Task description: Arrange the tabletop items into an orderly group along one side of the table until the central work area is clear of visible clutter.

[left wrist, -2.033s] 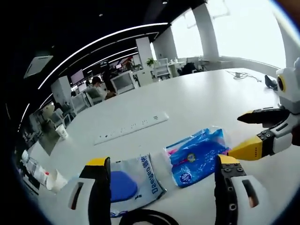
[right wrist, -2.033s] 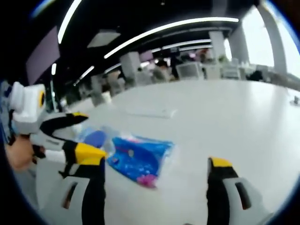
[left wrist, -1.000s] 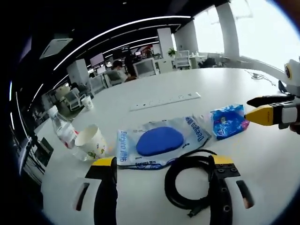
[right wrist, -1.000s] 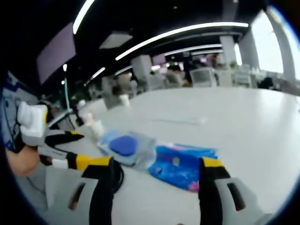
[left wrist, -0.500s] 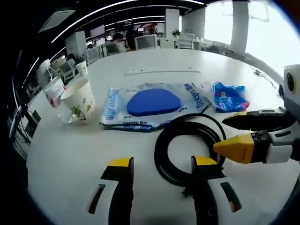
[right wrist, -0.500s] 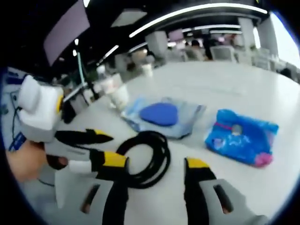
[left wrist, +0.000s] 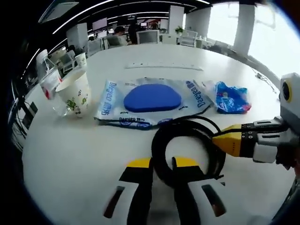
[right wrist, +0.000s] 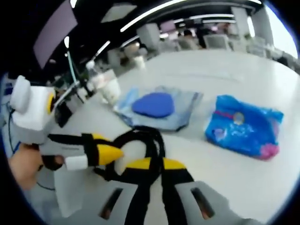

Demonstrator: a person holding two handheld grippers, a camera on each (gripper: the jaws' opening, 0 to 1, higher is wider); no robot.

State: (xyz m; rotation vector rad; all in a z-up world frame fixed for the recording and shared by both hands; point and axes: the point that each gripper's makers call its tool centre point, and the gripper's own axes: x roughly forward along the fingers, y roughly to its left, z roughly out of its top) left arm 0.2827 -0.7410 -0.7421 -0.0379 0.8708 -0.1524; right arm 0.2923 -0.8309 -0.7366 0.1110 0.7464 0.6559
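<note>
The black cable coil (left wrist: 187, 145) lies on the white tabletop (left wrist: 70, 154), just in front of the blue mouse pack (left wrist: 152, 101) and blue bag (left wrist: 231, 97). The left claw (left wrist: 161, 165) is pinched onto its near loop, the right claw (right wrist: 154, 165) likewise closed on the coil. Best to lift both together, keeping loops stacked, clear of the paper cup (left wrist: 74, 93).
</note>
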